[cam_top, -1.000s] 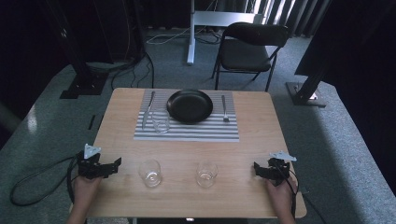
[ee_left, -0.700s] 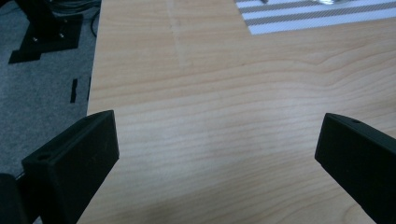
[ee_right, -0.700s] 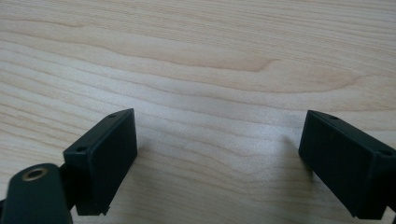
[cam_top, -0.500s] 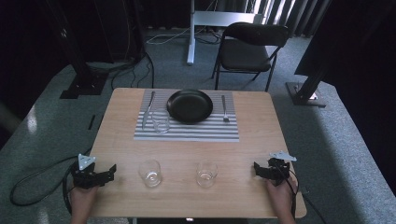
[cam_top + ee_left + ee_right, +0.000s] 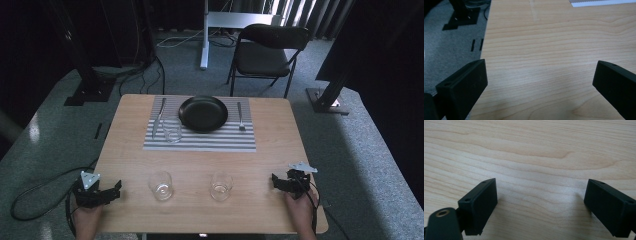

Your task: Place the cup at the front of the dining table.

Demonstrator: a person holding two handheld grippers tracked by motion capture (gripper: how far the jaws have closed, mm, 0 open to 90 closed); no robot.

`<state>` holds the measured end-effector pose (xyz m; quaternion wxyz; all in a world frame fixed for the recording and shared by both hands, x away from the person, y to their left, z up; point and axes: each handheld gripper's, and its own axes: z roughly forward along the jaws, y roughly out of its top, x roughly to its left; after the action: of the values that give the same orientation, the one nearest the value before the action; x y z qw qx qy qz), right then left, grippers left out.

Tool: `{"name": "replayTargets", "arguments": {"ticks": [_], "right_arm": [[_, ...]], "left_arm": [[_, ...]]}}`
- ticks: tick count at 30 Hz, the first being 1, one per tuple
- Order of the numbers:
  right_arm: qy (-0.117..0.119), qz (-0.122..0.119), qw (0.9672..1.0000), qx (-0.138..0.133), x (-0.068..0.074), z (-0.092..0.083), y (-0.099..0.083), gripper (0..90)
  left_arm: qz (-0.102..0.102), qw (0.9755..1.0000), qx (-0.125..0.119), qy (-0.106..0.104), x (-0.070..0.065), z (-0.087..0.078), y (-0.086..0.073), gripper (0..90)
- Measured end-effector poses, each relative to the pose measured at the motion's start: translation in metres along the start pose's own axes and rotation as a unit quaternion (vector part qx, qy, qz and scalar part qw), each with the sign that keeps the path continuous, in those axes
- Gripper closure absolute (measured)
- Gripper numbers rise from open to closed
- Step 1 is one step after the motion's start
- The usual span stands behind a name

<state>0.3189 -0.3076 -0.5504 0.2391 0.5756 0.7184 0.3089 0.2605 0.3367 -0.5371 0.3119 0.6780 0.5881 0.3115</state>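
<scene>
Clearly both jaws stand wide open, empty: left gripper (image 5: 116,189) should approach the near clear glass tumbler (image 5: 160,185) level; right gripper (image 5: 276,181) likewise its neighbour tumbler (image 5: 221,186).

My left gripper (image 5: 116,190) hangs at the near left edge of the square table of pale wood (image 5: 270,150), my right gripper (image 5: 276,181) over its near right part, both with jaws spread wide above bare grain. Between the two grippers stand two clear, empty drinking glasses: one (image 5: 160,185) nearer my left gripper, the other (image 5: 221,186) nearer my right. Well ahead of both grippers, at the far side, a grey-and-white striped cloth placemat (image 5: 200,141) lies flat on the wood. Its near corner shows ahead of my left gripper (image 5: 599,3) in the left gripper view.
</scene>
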Motion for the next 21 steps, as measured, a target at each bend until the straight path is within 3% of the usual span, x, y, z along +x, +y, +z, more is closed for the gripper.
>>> {"name": "replayTargets", "arguments": {"ticks": [5,7,10,11,21], "right_arm": [[0.000,0.000,1.0000,0.000,0.000,0.000,0.000,10.9],[0.000,0.000,1.0000,0.000,0.000,0.000,0.000,10.9],[0.000,0.000,1.0000,0.000,0.000,0.000,0.000,10.9],[0.000,0.000,1.0000,0.000,0.000,0.000,0.000,10.9],[0.000,0.000,1.0000,0.000,0.000,0.000,0.000,10.9]], "left_arm": [[-0.014,0.9999,0.001,0.006,0.007,-0.002,-0.007,0.1],[-0.009,0.9998,0.002,0.019,0.009,-0.003,-0.010,0.1],[-0.009,0.9997,0.002,0.021,0.009,-0.005,-0.011,0.1],[-0.008,0.9996,-0.010,0.026,0.008,-0.008,-0.013,0.1],[-0.038,0.9988,-0.020,0.022,0.017,-0.010,-0.015,0.1]]}}
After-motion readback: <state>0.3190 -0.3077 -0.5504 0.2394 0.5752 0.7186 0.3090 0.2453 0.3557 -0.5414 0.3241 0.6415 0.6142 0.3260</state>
